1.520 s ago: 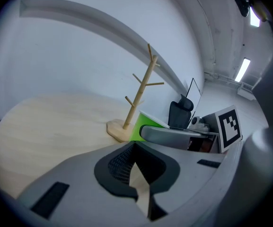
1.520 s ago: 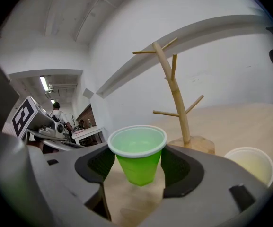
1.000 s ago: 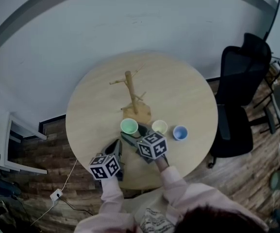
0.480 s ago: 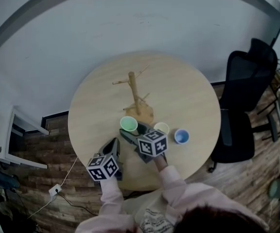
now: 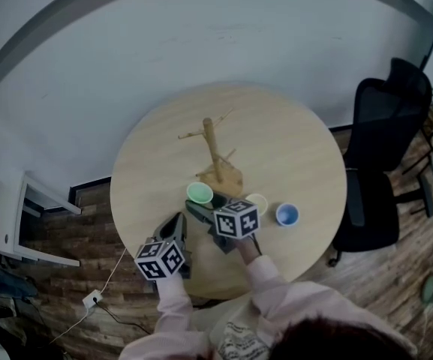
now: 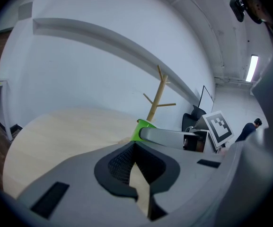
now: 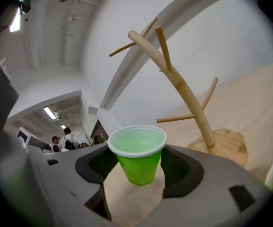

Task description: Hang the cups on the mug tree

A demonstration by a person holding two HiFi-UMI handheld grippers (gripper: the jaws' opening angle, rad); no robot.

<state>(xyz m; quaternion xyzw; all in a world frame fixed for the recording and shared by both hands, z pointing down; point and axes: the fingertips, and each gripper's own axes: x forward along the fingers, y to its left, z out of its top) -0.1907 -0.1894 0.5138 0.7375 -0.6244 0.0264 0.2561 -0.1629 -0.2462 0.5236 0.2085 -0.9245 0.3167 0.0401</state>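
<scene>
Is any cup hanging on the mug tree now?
No, the mug tree has bare pegs, and the green cup is between the jaws of the right gripper.

The mug tree (image 5: 214, 156) stands in the middle of the table (image 5: 299, 126). From it, the first cup (image 5: 199, 193) is at 8 o'clock, the second cup (image 5: 260, 199) at 4 o'clock, and the third cup (image 5: 287, 215) just past that. The chair (image 5: 385, 126) is at 3 o'clock.

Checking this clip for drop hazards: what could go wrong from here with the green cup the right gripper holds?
1. The green cup shows no handle and is pinched by its sides in the right gripper; it may slip or buckle.
2. The mug tree has thin, slanted pegs, so the cup may slide off.
3. The yellow cup stands close beside that gripper and could get knocked.
</scene>
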